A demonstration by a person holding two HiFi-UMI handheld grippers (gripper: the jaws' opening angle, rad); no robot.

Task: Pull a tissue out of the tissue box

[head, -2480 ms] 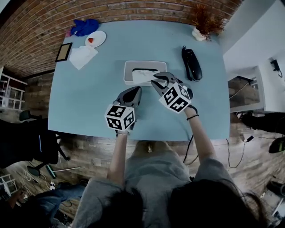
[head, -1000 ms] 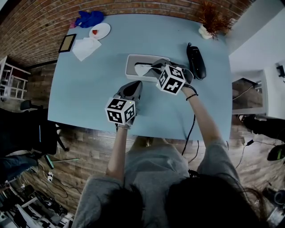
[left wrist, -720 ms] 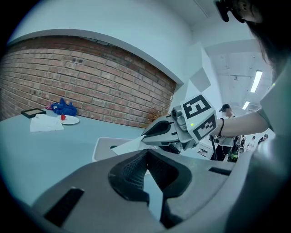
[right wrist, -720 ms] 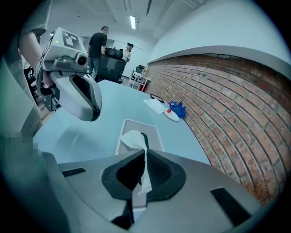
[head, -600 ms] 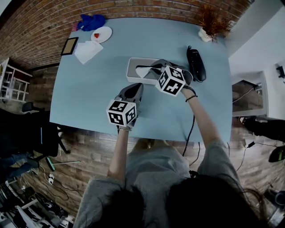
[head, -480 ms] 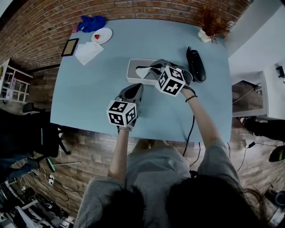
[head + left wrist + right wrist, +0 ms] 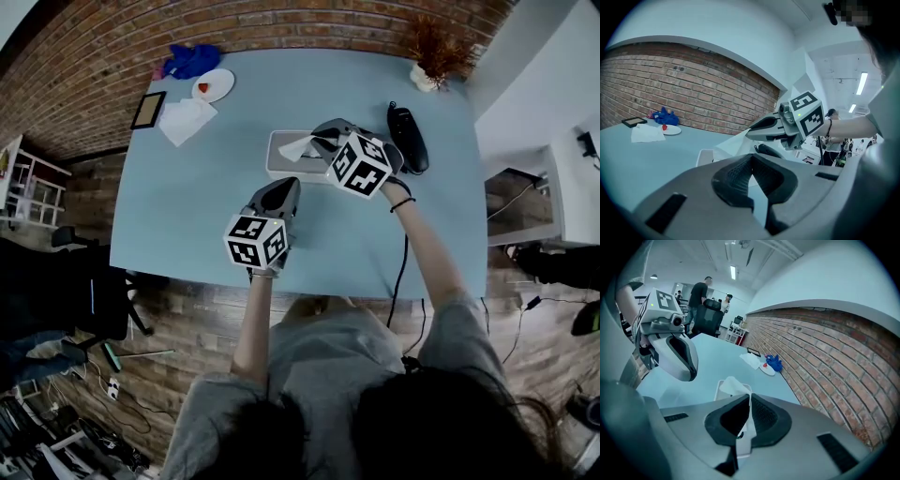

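Pinches tissue (image 7: pixel 733 386) in right claw (image 7: pixel 749 404) — clenched on a thin upper fold, lifted above box (image 7: pixel 717 391) at mid-worktop (image 7: pixel 187 206), lower end down in the slot. Holds left claw (image 7: pixel 751 159) closed and empty just beside the box's near edge; contact not discernible.

Handling, as judged: very light, limp, easily torn. Advise gripping the bunched fold close to the slot, not a corner, and drawing straight up. Expect the light box to lift or slide — brace its rim.
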